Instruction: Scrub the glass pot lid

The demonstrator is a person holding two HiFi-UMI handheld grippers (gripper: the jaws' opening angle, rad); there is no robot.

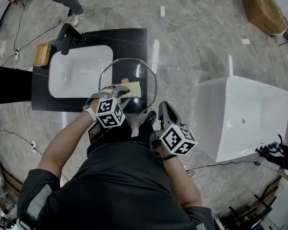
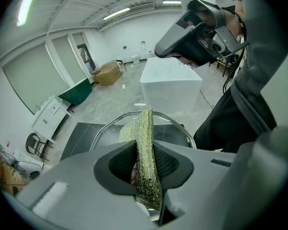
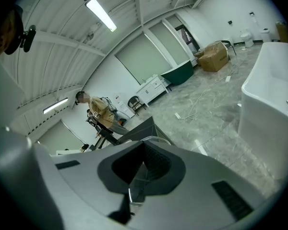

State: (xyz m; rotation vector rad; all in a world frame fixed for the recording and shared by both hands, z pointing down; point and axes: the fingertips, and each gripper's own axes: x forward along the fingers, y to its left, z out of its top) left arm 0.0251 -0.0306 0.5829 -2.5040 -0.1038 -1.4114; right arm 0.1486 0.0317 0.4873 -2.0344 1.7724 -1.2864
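the glass pot lid [image 1: 129,73] was held up in the air over the right part of a black worktop [image 1: 134,37], tilted, its metal rim towards the person. a yellow-green sponge [image 1: 130,89] lay flat against the lid's near part. the left hand-held gripper [image 1: 117,92] pinched that sponge; in the left gripper view the sponge [image 2: 145,162] stood on edge, squeezed between the two dark pads, with the lid's rim [image 2: 180,128] curving behind it. the right hand-held gripper [image 1: 159,108] was at the lid's lower right edge, and in the right gripper view its jaws were pressed together on the lid's rim [image 3: 153,138]. left of the lid, a white sink [image 1: 79,71] was set in the worktop, with a black faucet [image 1: 67,35] and a wooden tray [image 1: 42,54] beside it. a white bathtub [image 1: 242,114] stood well apart on the marble floor [image 1: 197,42].
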